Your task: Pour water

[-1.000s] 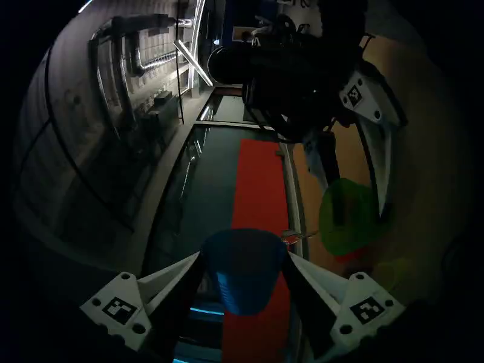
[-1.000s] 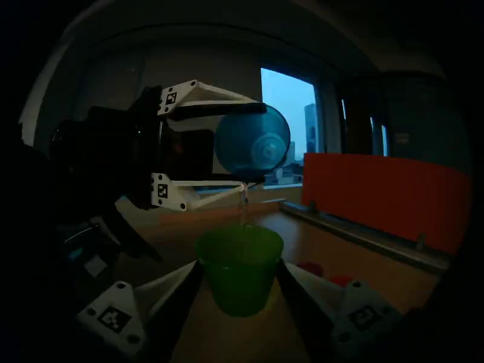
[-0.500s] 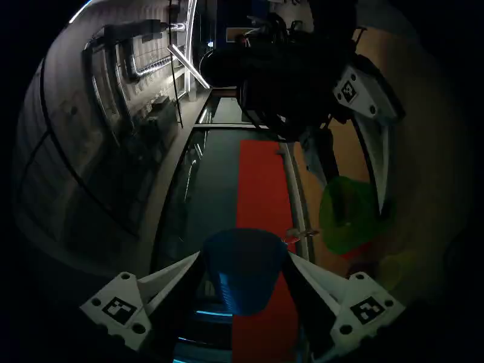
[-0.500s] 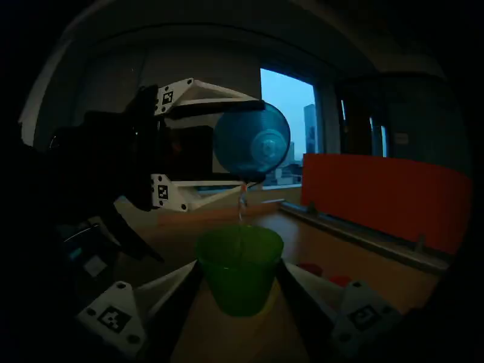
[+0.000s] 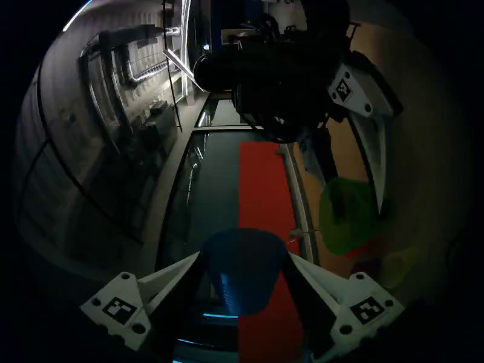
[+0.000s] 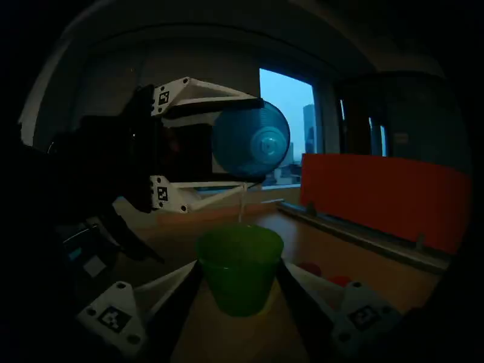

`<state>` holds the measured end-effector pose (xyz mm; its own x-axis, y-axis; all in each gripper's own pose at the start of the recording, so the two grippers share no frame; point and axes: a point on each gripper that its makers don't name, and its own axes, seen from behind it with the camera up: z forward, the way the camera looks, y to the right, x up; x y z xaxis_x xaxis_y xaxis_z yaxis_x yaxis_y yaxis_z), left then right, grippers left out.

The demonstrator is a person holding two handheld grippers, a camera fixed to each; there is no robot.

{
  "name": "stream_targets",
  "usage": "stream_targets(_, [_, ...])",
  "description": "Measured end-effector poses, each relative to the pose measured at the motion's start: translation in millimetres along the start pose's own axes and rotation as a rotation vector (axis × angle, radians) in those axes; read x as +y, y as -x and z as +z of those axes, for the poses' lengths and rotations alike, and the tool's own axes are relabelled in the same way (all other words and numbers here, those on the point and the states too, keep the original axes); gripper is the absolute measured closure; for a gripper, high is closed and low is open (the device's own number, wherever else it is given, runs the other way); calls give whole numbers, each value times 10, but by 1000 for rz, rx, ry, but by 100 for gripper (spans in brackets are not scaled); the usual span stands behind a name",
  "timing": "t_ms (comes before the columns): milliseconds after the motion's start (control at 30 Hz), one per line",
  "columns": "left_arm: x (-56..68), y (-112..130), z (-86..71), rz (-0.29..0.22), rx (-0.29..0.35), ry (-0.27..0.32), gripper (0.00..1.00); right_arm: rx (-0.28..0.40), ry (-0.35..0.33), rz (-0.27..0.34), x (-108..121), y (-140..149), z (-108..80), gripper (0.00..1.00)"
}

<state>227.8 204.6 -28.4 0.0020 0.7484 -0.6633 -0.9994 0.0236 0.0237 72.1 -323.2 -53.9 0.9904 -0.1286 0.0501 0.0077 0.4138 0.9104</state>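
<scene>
While clamped on its side in left tongs (image 5: 245,261), base turned toward the right gripper view: blue cup (image 6: 251,140). Held in the air directly above green cup (image 6: 240,278), apart from it. Thin water thread (image 6: 241,206) falling from under blue cup into green cup's mouth.

Left tongs: clenched on blue cup, one finger on each side wall.

Right tongs (image 6: 240,264): clenched on green cup, upright, fingers at mid-wall. Whether resting on surface (image 6: 314,242) or lifted just off it, cannot tell.

Handling, judged: both cups thin plastic, light, with walls likely to flex under a hard squeeze. Smooth and tapered, so apt to slide through the fingers when wet. Best taken mid-wall below the rim, as here. Green cup heavier with every bit poured in, so firm hold advised.

Stage, judged: pour under way, flow slight. Water level in either cup not visible.

Backdrop: red panel (image 6: 387,193), window (image 6: 284,121).
</scene>
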Motion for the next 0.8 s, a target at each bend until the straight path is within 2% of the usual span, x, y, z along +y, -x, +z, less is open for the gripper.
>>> stream_targets(267, [-19, 23, 3, -3, 0, 4, 14, 1, 0, 1, 2, 7, -6, 1])
stream_targets(467, [-31, 31, 15, -29, 2, 6, 14, 1, 3, 3, 2, 14, -6, 1])
stream_targets(600, [-6, 58, 18, -78, -1, 6, 14, 3, 6, 3, 2, 9, -6, 1])
stream_targets(800, [32, 72, 34, -187, 4, 11, 14, 8, 12, 4, 13, -5, -26, 1])
